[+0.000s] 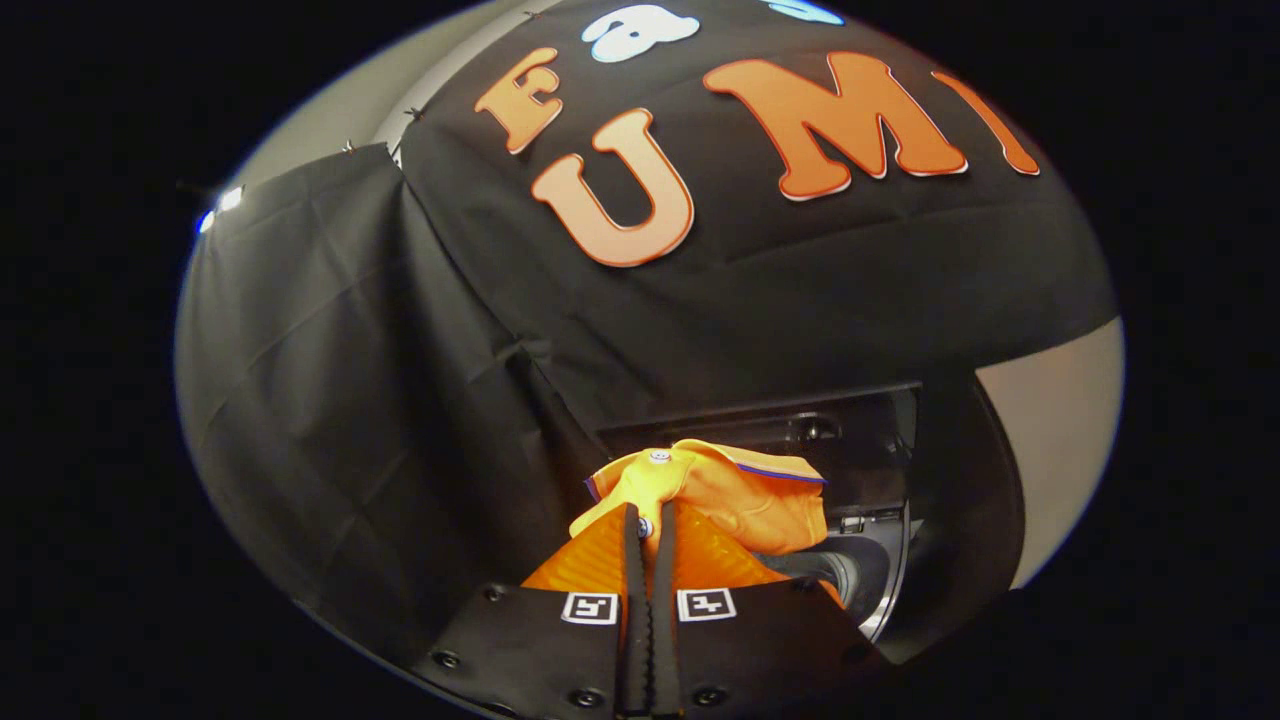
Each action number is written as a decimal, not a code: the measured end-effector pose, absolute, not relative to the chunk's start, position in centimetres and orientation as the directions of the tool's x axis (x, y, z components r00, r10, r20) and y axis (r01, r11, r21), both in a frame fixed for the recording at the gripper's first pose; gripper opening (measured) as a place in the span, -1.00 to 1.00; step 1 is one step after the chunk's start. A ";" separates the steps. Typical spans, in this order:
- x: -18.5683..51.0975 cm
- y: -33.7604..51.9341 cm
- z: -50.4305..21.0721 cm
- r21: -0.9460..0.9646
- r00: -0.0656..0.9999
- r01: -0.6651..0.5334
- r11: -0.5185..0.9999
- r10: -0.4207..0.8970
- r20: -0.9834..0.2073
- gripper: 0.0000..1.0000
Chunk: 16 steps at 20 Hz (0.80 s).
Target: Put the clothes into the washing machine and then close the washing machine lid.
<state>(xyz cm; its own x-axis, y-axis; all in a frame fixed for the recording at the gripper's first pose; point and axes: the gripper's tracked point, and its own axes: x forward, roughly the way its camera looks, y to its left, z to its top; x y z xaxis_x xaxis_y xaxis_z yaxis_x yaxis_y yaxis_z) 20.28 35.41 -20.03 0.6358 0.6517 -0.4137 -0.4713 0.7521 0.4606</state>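
The orange garment (pixel 740 495) hangs pinched between the nearly closed fingers of the gripper (pixel 648 520), lifted just before the washer (pixel 880 560) and its open drum. This looks like the loading step; next, carry it over the opening and release.

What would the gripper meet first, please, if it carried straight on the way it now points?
Probably the black cloth wall behind the washing machine. The gripper is shut on the orange garment, which goes ahead of it; depth is hard to judge.

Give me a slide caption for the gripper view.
Gripper shut on orange garment, held before the open washing machine.
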 end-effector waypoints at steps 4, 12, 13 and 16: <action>20.4 36.7 -26.0 0.468 0.622 -0.427 0.774 0.627 -0.470 -0.84; 23.3 37.9 -37.6 0.411 0.629 -0.319 0.854 0.516 -0.582 -0.84; 23.5 38.0 -38.5 0.407 0.627 -0.310 0.859 0.506 -0.592 -0.84; 24.5 38.3 -40.9 0.396 0.631 -0.289 0.871 0.485 -0.606 -0.84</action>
<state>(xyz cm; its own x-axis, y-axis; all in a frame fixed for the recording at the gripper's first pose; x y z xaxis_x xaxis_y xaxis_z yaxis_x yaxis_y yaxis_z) 24.47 38.30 -40.88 0.6308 0.4847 -0.6059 -0.2891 0.8715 0.3962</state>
